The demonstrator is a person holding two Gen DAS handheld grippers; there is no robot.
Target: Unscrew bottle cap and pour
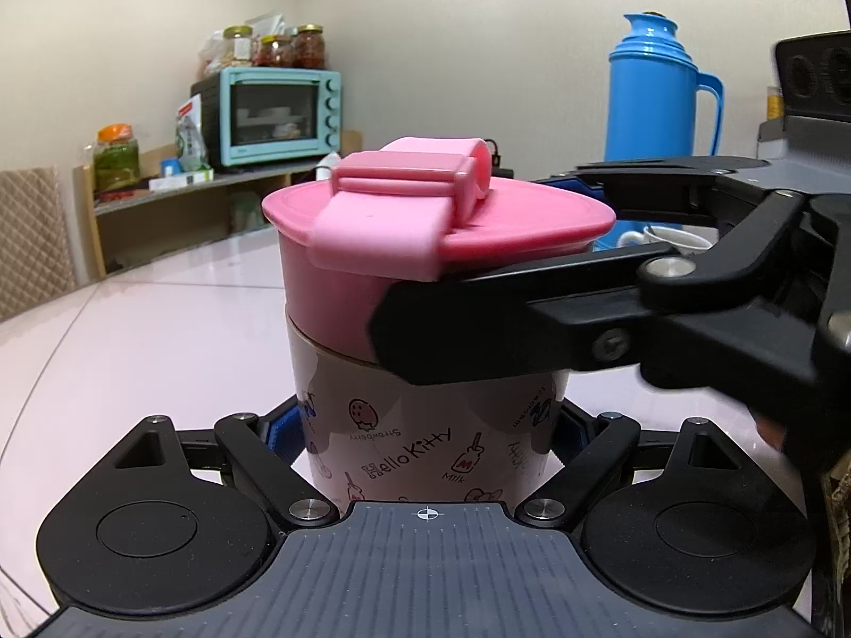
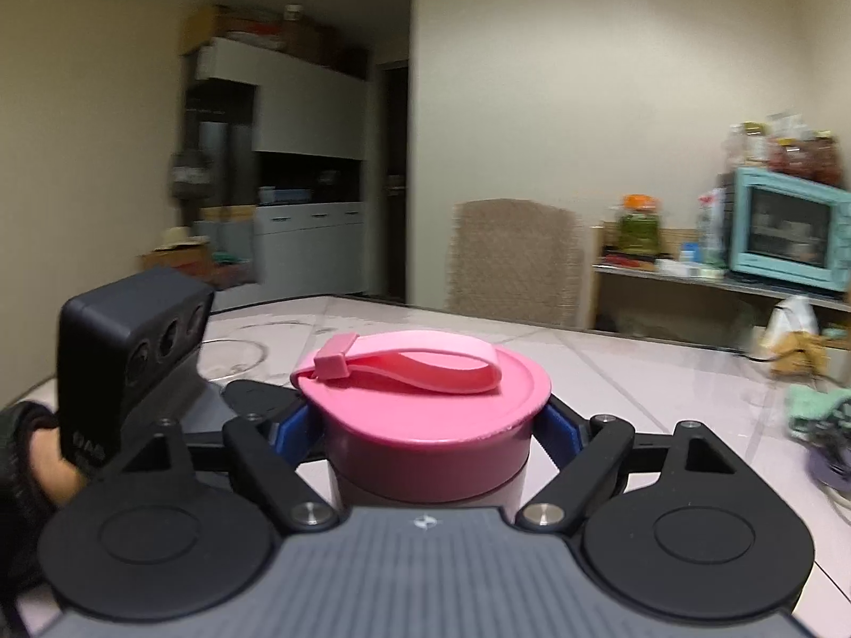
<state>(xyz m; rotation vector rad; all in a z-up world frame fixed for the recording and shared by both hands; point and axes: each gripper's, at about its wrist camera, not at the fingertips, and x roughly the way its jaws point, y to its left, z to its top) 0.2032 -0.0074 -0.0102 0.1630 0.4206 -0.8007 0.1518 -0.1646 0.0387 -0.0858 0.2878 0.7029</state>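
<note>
Bottle (image 1: pixel 425 425) stands upright on the table (image 1: pixel 133 329), cap (image 2: pixel 425 414) on and seated. Left gripper (image 1: pixel 425 436) pinches the printed body low down, pads touching both sides; judged an anchor so the body cannot turn. Right gripper (image 2: pixel 425 425) is closed around the pink cap from the side, blue pads (image 2: pixel 558 425) against its wall, leaving the strap (image 2: pixel 415 367) on top free. Right view is blurred, consistent with twisting. Judgement: unscrewing in hand; pouring not begun. A mug (image 1: pixel 670 239) sits behind, near the bottle.
</note>
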